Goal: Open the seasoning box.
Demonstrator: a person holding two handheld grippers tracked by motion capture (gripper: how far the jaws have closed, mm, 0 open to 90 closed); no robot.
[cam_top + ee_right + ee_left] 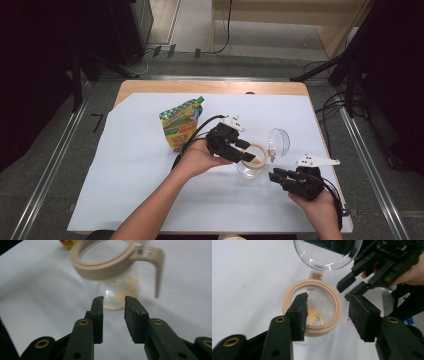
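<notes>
A clear glass jar [251, 164] with a beige rim [336, 305] stands on the white sheet, its clear hinged lid [279, 141] swung open behind it. A little yellow grainy stuff [313, 315] lies at its bottom. My left gripper [245, 153] hovers over the jar mouth, one jaw over the near rim and the other just outside the far rim, without pressing; in its own view it is the left gripper [328, 298]. My right gripper [276, 176] sits just right of the jar, jaws slightly apart with nothing between them. In its own view, the right gripper [113, 298] faces the jar [117, 287].
A green and yellow pouch [181, 124] lies on the white sheet [145, 185] to the left of the jar. The sheet covers a wooden table [210, 87], whose right edge runs close to my right hand. Cables trail from both grippers.
</notes>
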